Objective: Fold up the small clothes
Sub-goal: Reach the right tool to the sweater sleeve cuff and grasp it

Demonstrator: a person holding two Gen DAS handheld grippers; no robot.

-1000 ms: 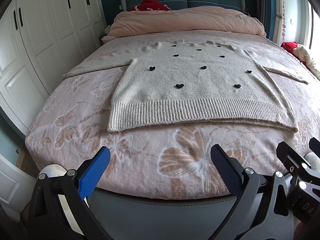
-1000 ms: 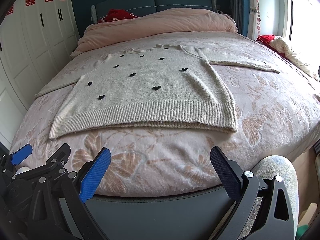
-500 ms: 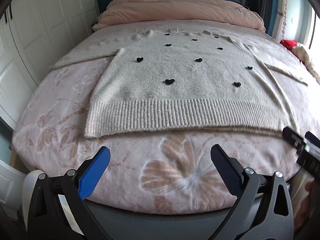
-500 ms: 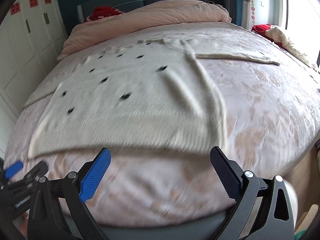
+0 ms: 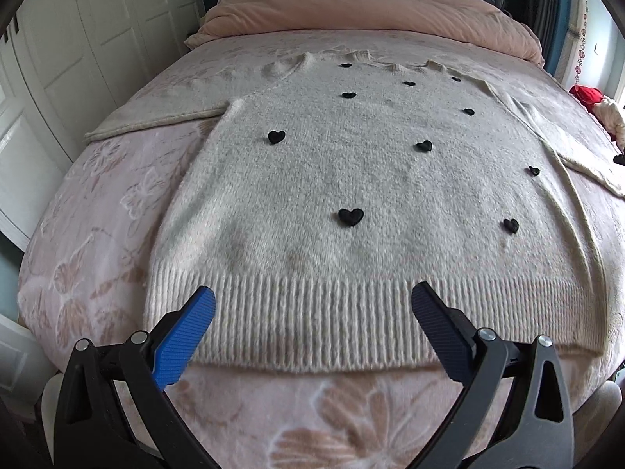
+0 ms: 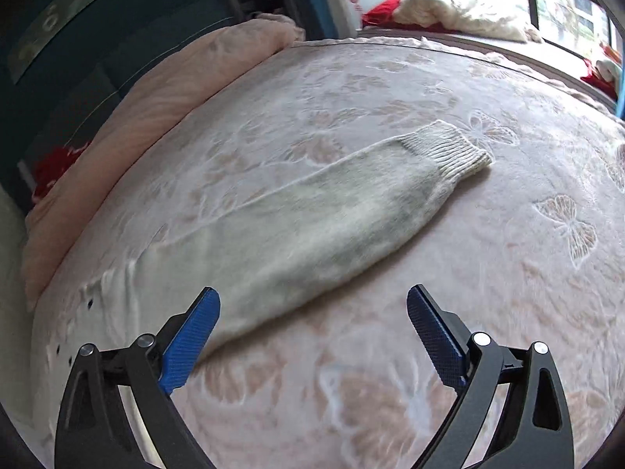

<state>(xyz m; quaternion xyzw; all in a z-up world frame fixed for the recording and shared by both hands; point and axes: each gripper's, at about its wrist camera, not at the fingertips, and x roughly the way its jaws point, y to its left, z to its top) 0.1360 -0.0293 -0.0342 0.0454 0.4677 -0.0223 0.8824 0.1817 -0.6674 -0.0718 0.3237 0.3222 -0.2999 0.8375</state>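
A fluffy cream knit sweater with little black hearts (image 5: 351, 179) lies flat, front up, on the bed w/ the pink butterfly-pattern blanket (image 5: 101, 242). Its ribbed bottom edge (image 5: 351, 316) is nearest the left gripper (image 5: 312, 303). The left gripper's jaws are wide apart, just over that edge, holding nothing. One long cream sleeve (image 6: 312, 226) sticks out to the side, flat on the blanket; its ribbed cuff (image 6: 449, 148) is at the far end. The right gripper (image 6: 312, 303) is near the sleeve's wide part, jaws wide apart & empty. A puffy pink quilt (image 5: 371, 11) is bunched at the head of the bed. White cupboard doors (image 5: 78, 39) stand at the left.
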